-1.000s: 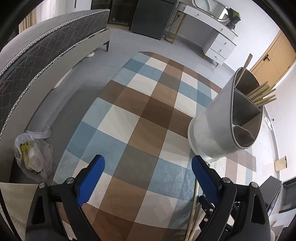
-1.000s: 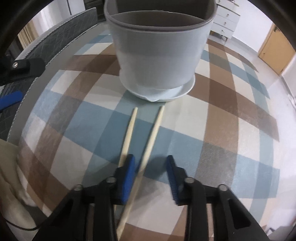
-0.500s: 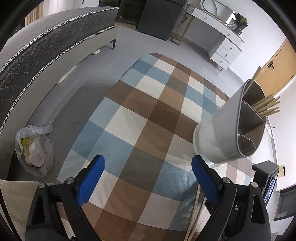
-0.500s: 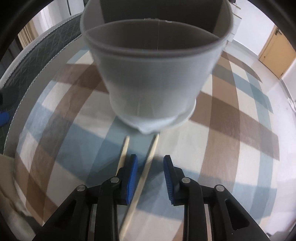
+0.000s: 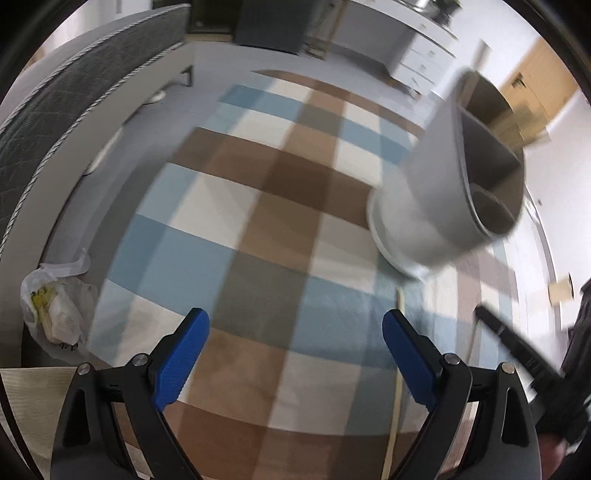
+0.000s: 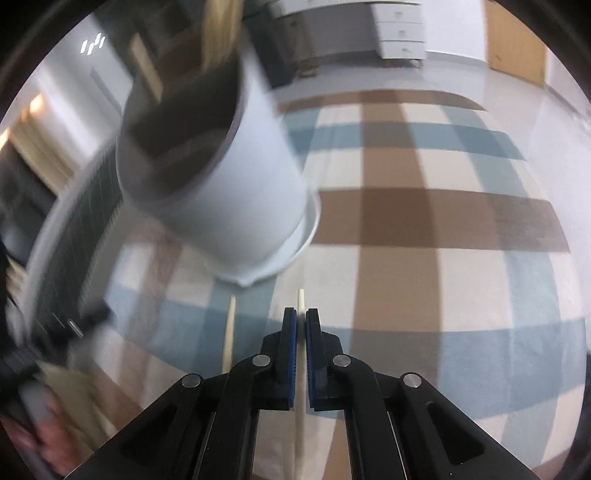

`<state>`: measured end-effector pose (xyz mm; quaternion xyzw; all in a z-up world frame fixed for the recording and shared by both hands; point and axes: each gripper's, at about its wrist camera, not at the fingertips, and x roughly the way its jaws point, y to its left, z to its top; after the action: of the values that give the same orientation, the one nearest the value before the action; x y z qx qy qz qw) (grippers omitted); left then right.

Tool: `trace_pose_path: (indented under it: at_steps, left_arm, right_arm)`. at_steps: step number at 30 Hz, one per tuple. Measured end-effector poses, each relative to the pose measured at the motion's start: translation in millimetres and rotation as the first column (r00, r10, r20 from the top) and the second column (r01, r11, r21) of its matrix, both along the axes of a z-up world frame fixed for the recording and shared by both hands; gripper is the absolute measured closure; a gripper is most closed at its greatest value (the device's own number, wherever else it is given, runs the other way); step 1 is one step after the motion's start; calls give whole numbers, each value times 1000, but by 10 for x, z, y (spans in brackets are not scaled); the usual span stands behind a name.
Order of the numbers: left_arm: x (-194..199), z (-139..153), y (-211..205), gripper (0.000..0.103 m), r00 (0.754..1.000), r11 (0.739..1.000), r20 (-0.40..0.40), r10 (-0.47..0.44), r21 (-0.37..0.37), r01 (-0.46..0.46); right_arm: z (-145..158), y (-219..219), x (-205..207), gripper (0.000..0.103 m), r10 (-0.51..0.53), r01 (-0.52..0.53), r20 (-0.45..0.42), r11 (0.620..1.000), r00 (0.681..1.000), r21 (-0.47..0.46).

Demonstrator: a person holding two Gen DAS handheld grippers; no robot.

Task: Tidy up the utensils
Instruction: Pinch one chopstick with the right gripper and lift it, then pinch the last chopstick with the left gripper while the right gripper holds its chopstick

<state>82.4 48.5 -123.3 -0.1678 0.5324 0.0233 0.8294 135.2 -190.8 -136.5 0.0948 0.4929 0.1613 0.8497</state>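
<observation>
Surface: checked rug in brown, blue and cream squares covers the floor; both views are motion-blurred
Right gripper: right gripper points down at the rug, its blue pads drawn together on a pale wooden chopstick
Held chopstick: chopstick runs between the pads, its tip showing just beyond them and its shaft passing back under the jaws; grip sits near the far end, not the middle
Loose chopstick: second chopstick lies flat on the rug just to the left of the held one, not touched by either gripper
Left gripper: left gripper hangs over the rug with jaws wide apart and nothing between them
Holder: grey utensil holder stands on a round white saucer just beyond the two sticks; it is split into compartments, and blurred pale sticks rise from the farthest one
Handling, judged: stick looks light, stiff and smooth-sided; a thin round shaft can roll or pivot between flat pads, so an end grip may let the long free part swing
Hold point, judged: nearer mid-length would steady it; present grip serves if the stick is tipped upright slowly
Risk, judged: holder seems light and tall, so a stick striking its rim could shift it
Background: grey quilted bed edge, white drawers and a wooden door lie beyond; a white plastic bag sits at the rug's edge
</observation>
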Motion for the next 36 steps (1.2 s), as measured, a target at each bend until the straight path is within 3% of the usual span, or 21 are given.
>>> trace_pose_path:
  at_steps: [7, 11, 14, 16, 21, 29, 31, 34, 35, 36]
  left_arm:
    - [42, 102, -372, 11, 994, 991, 3, -108, 82, 107]
    - [141, 38, -568, 11, 994, 984, -24, -109, 137, 111]
    - [215, -53, -744, 12, 989, 983, -57, -140, 111, 145]
    - [264, -110, -882, 15, 983, 975, -76, -169, 130, 178]
    - [339, -257, -990, 34, 978, 974, -132, -162, 137, 180]
    - [371, -334, -1118, 40, 982, 962, -111, -155, 208, 176]
    - [377, -321, -1160, 49, 982, 961, -94, -162, 211, 179]
    - [366, -284, -1215, 81, 979, 958, -73, -191, 203, 202]
    - [368, -279, -1226, 103, 976, 958, -73, -204, 193, 214]
    - [370, -277, -1233, 102, 973, 957, -77, -218, 176, 229]
  right_arm:
    - [69, -323, 52, 99, -27, 29, -12, 980, 1000, 196]
    - [97, -370, 19, 99, -48, 47, -3, 975, 999, 219]
    - [108, -471, 6, 99, -76, 74, 2, 971, 997, 227]
    - [111, -553, -17, 99, -100, 98, 0, 968, 995, 232]
    - [113, -738, -50, 99, -160, 157, -11, 953, 987, 259]
    - [172, -827, -68, 99, -193, 183, 10, 945, 981, 272]
    - [185, -858, -75, 99, -203, 191, 17, 944, 979, 271]
    - [182, -893, -86, 99, -211, 199, 17, 943, 977, 266]
    - [181, -903, -93, 99, -212, 200, 17, 944, 977, 263]
    - [186, -908, -102, 99, -211, 198, 19, 944, 977, 263]
